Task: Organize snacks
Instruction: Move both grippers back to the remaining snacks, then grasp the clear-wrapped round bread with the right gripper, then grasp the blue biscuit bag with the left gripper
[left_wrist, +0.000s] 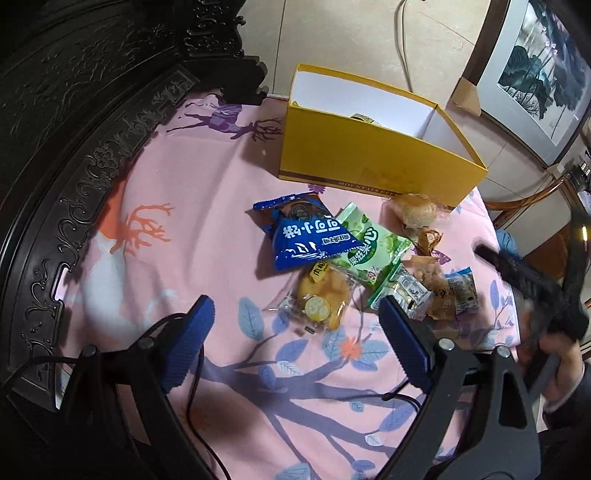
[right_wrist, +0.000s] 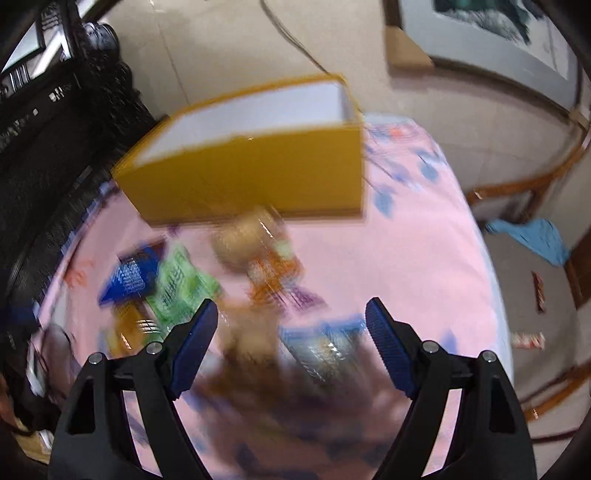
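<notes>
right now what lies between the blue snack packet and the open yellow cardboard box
Only bare pink printed bedsheet lies between the blue snack packet and the open yellow cardboard box; the left wrist view shows it clearly.

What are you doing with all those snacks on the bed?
Someone is tidying snacks into the yellow box. Most packets, like the blue bag and green bag, lie in a pile on the pink sheet in front of the box. The left gripper and right gripper are both open, holding nothing.
</notes>
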